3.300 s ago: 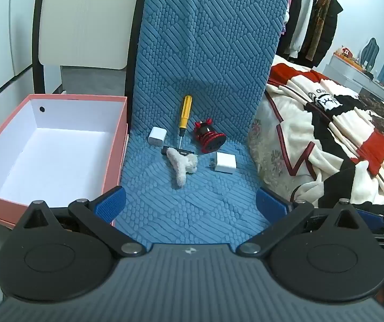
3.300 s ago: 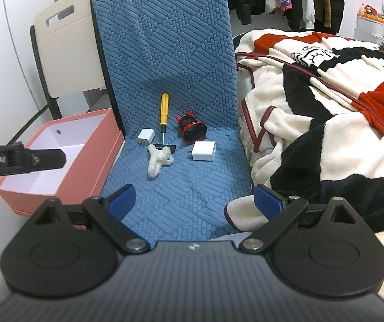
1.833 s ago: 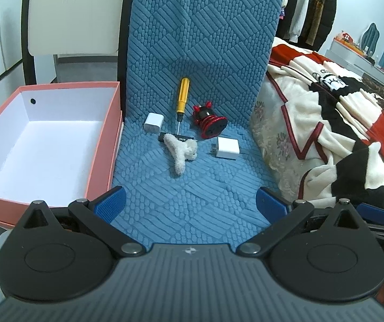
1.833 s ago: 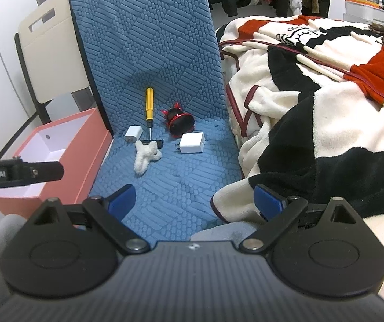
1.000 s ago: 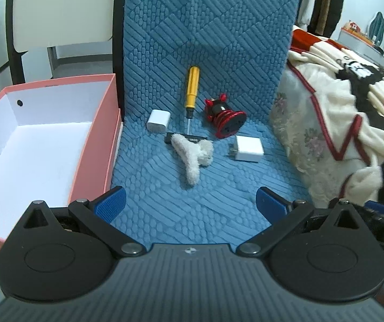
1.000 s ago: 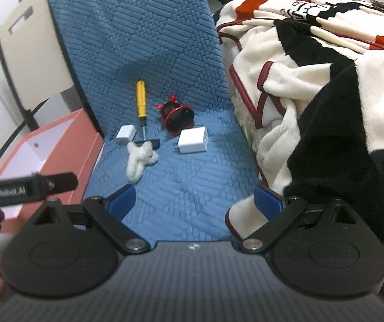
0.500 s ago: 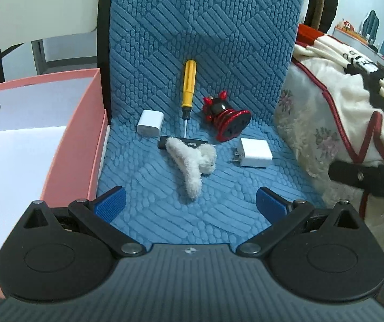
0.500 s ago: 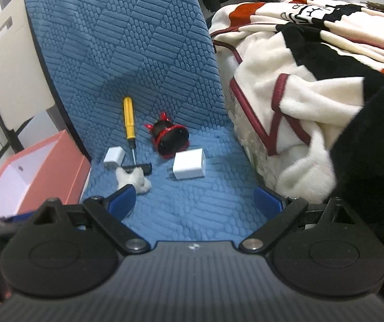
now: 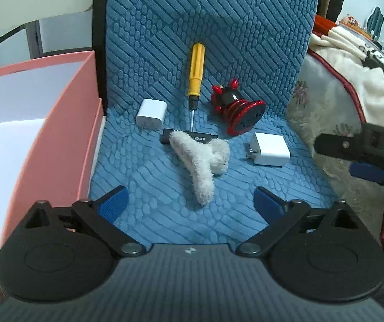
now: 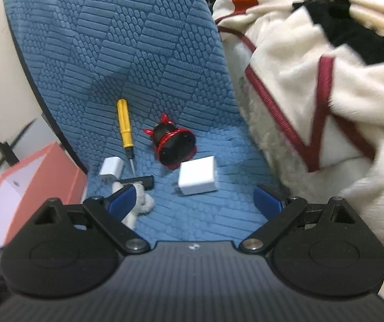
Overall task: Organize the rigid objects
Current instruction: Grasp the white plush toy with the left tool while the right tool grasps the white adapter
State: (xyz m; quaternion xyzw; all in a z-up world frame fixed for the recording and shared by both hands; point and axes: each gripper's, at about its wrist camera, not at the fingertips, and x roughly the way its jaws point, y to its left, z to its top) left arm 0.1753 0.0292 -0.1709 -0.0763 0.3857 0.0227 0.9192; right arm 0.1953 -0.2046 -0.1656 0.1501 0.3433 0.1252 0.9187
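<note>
1. Left wrist view: my left gripper [image 9: 189, 201] hung wide, jaws closing on nothing. The yellow screwdriver [image 9: 196, 73] leaned at the chair seat's [image 9: 165, 220] back edge; the pink box [image 9: 65, 134] stood off its left edge.
2. Right wrist view: my right gripper [image 10: 194, 201], also empty and closing, faced the white charger [image 10: 197, 179] mid-seat. I judged it best to straddle it squarely, avoiding the plush toy [image 10: 138, 206].

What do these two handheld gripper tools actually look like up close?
Both match: the left gripper and right gripper each have a ribbed dark grey body, two round black discs, black linkage arms with silver pivot pins, and blue pads on the fingertips. White lettering marks the right gripper's side.
</note>
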